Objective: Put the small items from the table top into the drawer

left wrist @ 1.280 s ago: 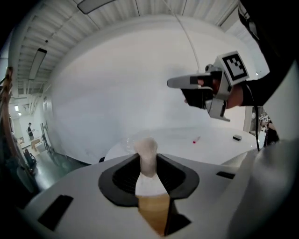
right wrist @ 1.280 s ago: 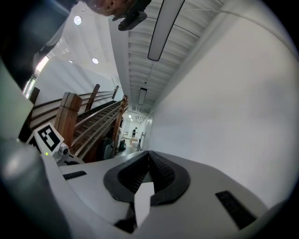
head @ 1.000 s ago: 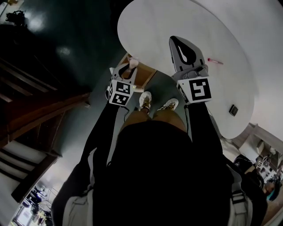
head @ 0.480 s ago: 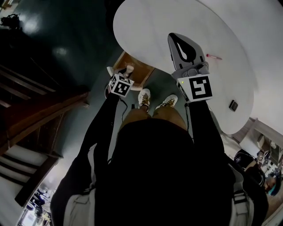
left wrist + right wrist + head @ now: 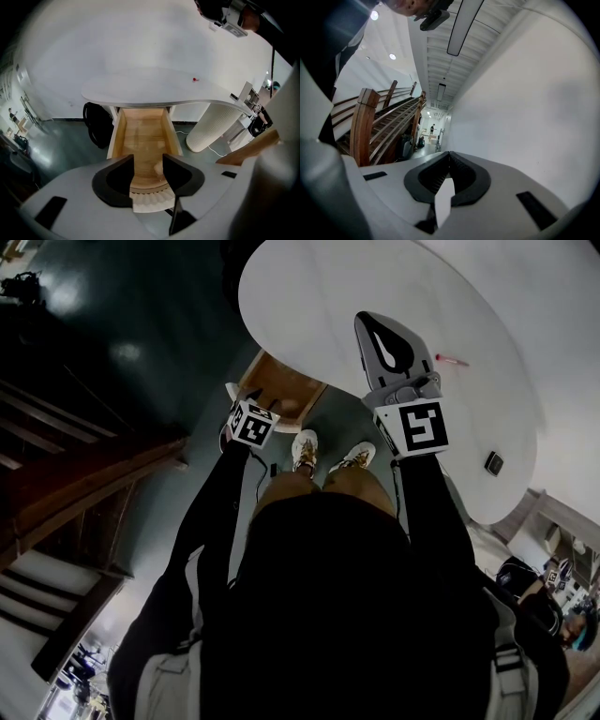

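The wooden drawer (image 5: 286,390) stands pulled out from under the round white table (image 5: 319,296). My left gripper (image 5: 247,399) hovers over the drawer's near end, and its jaws are opening. In the left gripper view the left gripper (image 5: 147,159) has a clear gap between its pads; a small pale item (image 5: 158,167) lies on the drawer floor (image 5: 143,136) below, untouched. My right gripper (image 5: 389,343) is above the table top, shut with nothing in it; the right gripper (image 5: 449,153) points at a wall. A small pink item (image 5: 453,360) and a small dark item (image 5: 494,463) lie on the table.
A white ribbed column (image 5: 213,126) stands right of the drawer and a dark chair (image 5: 96,124) left of it. A wooden stair rail (image 5: 84,474) runs along the left. The person's shoes (image 5: 328,454) stand just before the drawer.
The left gripper has drawn back toward the drawer's near end and its jaws have parted. The pale item it carried has left the jaws. The right gripper has barely moved.
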A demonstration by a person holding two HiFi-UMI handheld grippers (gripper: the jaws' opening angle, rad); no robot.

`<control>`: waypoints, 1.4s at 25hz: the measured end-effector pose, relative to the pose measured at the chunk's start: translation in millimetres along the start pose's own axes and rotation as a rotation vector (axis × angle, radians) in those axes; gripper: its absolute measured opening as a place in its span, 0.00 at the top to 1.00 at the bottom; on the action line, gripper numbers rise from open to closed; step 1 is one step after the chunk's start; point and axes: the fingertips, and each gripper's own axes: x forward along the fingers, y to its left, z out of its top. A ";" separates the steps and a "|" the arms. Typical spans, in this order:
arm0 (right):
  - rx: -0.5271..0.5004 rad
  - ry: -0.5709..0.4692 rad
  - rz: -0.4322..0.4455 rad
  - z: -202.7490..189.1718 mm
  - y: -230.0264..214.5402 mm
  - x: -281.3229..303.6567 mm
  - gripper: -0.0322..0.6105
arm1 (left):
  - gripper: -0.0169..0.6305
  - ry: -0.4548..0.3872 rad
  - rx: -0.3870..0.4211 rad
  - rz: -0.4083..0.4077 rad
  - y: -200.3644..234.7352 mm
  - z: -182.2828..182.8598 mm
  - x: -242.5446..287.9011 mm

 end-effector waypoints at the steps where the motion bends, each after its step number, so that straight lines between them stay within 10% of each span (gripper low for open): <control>1: 0.000 0.000 0.000 -0.2 0.2 0.0 0.91 | 0.66 -0.001 -0.002 0.000 -0.1 -0.2 -0.1; 8: -0.005 -0.001 -0.016 -0.3 -2.3 -3.3 0.91 | 0.66 -0.102 0.013 0.025 5.1 30.6 -17.9; 26: -0.029 -0.093 -0.179 38.4 -54.9 -57.2 0.91 | 0.66 -0.935 0.244 0.060 -57.7 299.6 -249.8; 35: -0.012 -0.091 -0.296 28.2 -105.7 -110.1 0.91 | 0.66 -0.995 0.318 -0.040 -121.5 351.1 -259.9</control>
